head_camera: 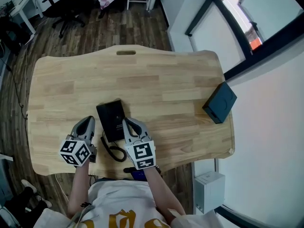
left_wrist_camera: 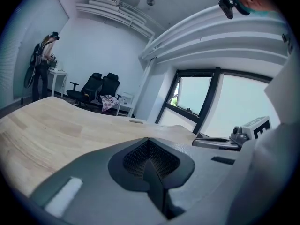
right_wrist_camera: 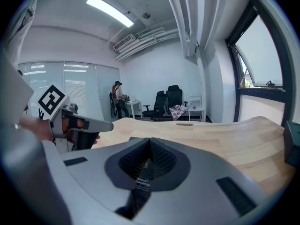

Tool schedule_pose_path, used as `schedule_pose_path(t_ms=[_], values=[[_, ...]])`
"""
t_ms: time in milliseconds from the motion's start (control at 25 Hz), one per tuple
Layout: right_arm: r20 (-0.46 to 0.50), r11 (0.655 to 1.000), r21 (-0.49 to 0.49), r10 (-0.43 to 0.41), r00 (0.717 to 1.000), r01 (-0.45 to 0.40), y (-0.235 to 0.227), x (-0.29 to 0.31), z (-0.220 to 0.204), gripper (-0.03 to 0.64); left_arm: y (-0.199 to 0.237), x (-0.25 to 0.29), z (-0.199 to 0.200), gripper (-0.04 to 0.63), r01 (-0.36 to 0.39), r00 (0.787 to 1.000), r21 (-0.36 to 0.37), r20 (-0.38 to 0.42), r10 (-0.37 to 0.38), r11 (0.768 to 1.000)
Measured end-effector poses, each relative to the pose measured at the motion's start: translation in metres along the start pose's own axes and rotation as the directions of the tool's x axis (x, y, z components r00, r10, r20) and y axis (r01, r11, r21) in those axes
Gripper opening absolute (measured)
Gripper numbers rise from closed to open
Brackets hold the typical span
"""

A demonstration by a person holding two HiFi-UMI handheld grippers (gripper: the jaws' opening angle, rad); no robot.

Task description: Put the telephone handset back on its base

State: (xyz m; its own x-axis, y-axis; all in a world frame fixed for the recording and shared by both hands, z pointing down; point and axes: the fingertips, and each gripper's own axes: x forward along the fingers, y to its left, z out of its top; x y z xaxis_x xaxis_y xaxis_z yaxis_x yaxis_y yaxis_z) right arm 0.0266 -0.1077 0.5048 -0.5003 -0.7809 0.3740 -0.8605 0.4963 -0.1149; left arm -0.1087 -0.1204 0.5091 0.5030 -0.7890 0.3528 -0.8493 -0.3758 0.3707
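- Two hand-held claws hover over the near edge of a pale wooden surface, either side of a black telephone at lower centre of the head view.
- The left claw sits just left of the telephone. Its own view shows the jaws pressed fully together with nothing between them, and only bare wood ahead.
- The right claw sits just right of the telephone, jaws likewise closed and empty in its own view. Neither claw touches the set.
- The telephone lies flat as one dark block, with its coiled cord looping off the near end towards the person. From this height the handset cannot be told apart from the base. No loose handset shows elsewhere on the surface, so it appears to rest in its cradle.
- A black box stands well apart at the right edge of the surface and has no part in the job.
- Judged from this, the replacing step looks finished, or close to it. With both claws empty and clear, the step in hand reads as drawing away from the set.
- The next move calls for a check that the handset sits square on the base. If it does not, one claw must open, take it by the middle and seat it without snagging the cord.
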Motion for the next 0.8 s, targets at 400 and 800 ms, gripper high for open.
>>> schedule_pose_path(t_ms=[400, 800], values=[[0.063, 0.999, -0.029, -0.031, 0.998, 0.033, 0.012, -0.029, 0.03, 0.006, -0.018, -0.024, 0.026, 0.003, 0.034, 0.998, 0.004, 0.052, -0.034, 0.999], [0.125, 0.997, -0.027, -0.066, 0.99, 0.069, 0.016, -0.057, 0.038, 0.006, -0.055, -0.047, 0.029, 0.003, 0.098, 0.992, 0.101, 0.075, -0.106, 0.99]])
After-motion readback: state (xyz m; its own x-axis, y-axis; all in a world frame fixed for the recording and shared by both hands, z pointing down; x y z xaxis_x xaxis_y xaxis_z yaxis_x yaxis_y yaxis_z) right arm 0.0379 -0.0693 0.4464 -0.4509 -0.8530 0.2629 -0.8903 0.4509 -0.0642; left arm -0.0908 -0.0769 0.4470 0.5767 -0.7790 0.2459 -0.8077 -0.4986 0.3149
